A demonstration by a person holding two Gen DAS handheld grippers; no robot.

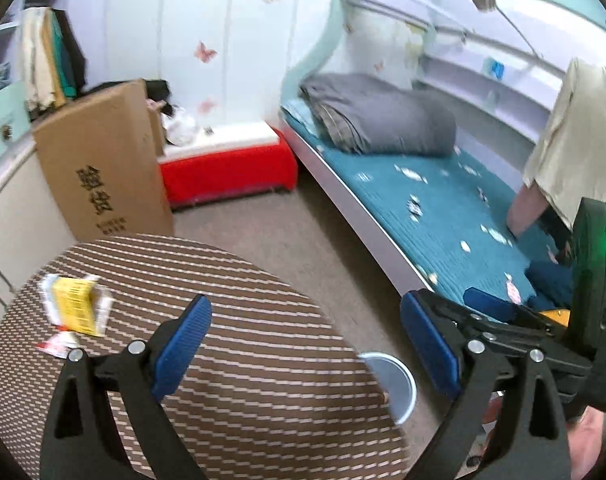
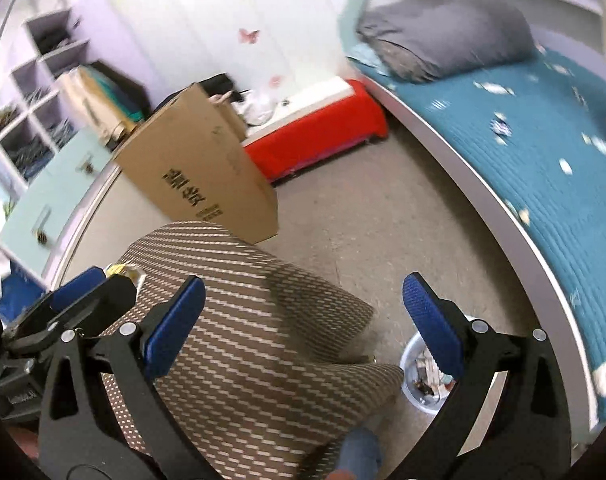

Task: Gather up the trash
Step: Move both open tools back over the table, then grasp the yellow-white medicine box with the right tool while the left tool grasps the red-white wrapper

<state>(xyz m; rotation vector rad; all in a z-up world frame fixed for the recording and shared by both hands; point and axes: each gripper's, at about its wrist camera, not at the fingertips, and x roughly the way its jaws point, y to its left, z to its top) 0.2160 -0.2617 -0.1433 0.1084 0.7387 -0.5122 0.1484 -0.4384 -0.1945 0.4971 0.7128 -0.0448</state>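
Bedroom, striped round table [image 1: 231,360]: yellow wrapper [image 1: 77,304] near far-left edge. Left gripper [image 1: 303,344], right gripper [image 2: 303,320] both wide, empty. Bin [image 2: 423,380] probably holds trash; approach wrapper low.

A crumpled yellow wrapper [image 1: 76,305] with white and silvery edges lies flat near the left edge of the round striped desk [image 1: 243,380], printed side up. Touching its lower edge is a smaller red-and-white scrap [image 1: 57,345], also flat on the desk. From the right wrist view only a yellow sliver of the wrapper [image 2: 121,270] shows at the desk's far left rim. On the floor, just beside the desk's right edge, stands a pale round trash bin [image 2: 413,394], upright and open, with bits of paper and dark litter inside.
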